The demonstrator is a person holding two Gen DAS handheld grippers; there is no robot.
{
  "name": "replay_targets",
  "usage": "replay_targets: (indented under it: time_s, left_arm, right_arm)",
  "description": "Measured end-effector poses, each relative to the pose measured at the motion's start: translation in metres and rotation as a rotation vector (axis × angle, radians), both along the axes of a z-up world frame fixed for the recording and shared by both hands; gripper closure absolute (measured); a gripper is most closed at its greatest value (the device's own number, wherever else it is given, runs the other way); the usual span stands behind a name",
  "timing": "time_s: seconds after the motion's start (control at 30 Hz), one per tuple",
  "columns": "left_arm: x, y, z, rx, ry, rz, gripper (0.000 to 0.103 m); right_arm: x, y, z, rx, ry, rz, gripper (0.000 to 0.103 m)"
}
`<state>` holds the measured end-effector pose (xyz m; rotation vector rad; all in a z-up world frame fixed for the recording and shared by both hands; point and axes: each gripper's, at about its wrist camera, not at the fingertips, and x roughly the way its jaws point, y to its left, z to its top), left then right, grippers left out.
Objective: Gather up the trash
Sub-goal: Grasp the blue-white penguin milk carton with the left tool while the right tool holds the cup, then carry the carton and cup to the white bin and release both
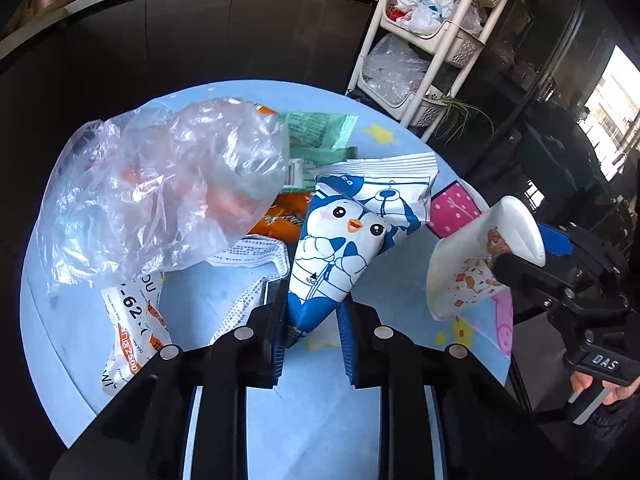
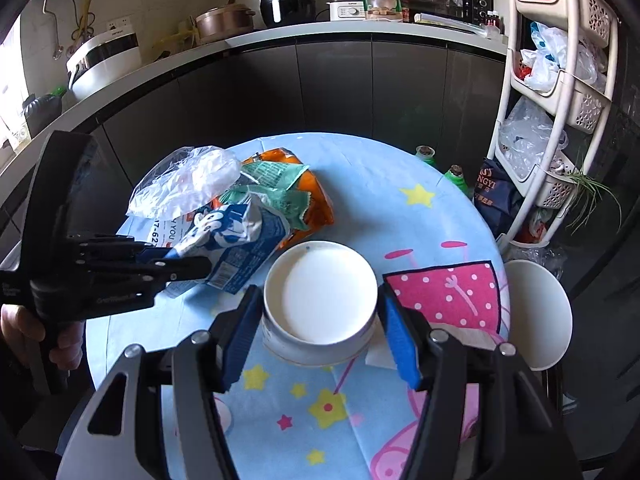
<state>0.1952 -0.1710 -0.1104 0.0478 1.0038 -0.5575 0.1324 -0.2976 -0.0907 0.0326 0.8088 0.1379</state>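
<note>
A blue-and-white penguin wrapper (image 1: 340,248), printed with the word "OPEN" beside a small arrow, is pinched at its lower tip between the narrow jaws of the left gripper (image 1: 310,340), at the near edge of the trash pile on the round surface (image 1: 320,420). At ten o'clock from it a crumpled clear plastic bag (image 1: 160,184) is seen lying over orange wrappers (image 1: 280,216), and at twelve o'clock a green packet (image 1: 316,132). At eight o'clock a white wrapper (image 1: 132,320) is seen bearing the partly hidden figures "-62" and "2500". A white paper bowl (image 2: 320,300), decorated with a food print on its outside, is held between the widely spread jaws of the right gripper (image 2: 320,324), lifted off the cartoon-printed cloth. The letters "DAS" can be read on the right gripper's body. Beside the surface, at two o'clock, a white basket rack (image 2: 560,120) stuffed with plastic bags is seen, with a dark bag (image 2: 496,200) lettered "NGYI" at its foot.
</note>
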Motion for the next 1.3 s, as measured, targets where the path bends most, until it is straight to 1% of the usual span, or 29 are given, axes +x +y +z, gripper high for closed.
replay_targets:
  time_s: [0.07,0.27,0.53,0.73,0.9,1.03,1.13,1.23,1.3]
  left_arm:
    - [-0.002,-0.002,0.005,-0.006,-0.006,-0.013,0.085]
    - [-0.009,-0.005,0.027,-0.053,-0.029,-0.042,0.095]
    - [-0.005,-0.023,0.046,-0.103,-0.037,-0.073,0.095]
    - [0.001,-0.057,0.063,-0.129,-0.056,-0.129,0.096]
    - [0.012,-0.099,0.073,-0.141,-0.071,-0.170,0.096]
    - [0.024,-0.146,0.072,-0.158,-0.048,-0.216,0.096]
    - [0.030,-0.179,0.066,-0.163,-0.035,-0.250,0.096]
    - [0.042,-0.220,0.055,-0.183,0.018,-0.281,0.096]
    - [0.049,-0.242,0.045,-0.183,0.042,-0.295,0.096]
  right_arm:
    - [0.000,-0.003,0.002,0.004,-0.003,-0.003,0.043]
    - [-0.005,-0.013,0.005,0.019,-0.012,-0.011,0.043]
    - [-0.008,-0.023,0.012,0.023,-0.034,-0.027,0.043]
    - [-0.011,-0.050,0.026,0.011,-0.069,-0.067,0.043]
    - [-0.015,-0.095,0.038,-0.006,-0.093,-0.141,0.043]
    - [-0.017,-0.141,0.037,-0.033,-0.094,-0.217,0.043]
    - [-0.017,-0.179,0.025,-0.041,-0.079,-0.277,0.043]
    - [-0.015,-0.219,0.005,-0.026,-0.057,-0.339,0.043]
    - [-0.014,-0.243,-0.012,-0.006,-0.039,-0.373,0.043]
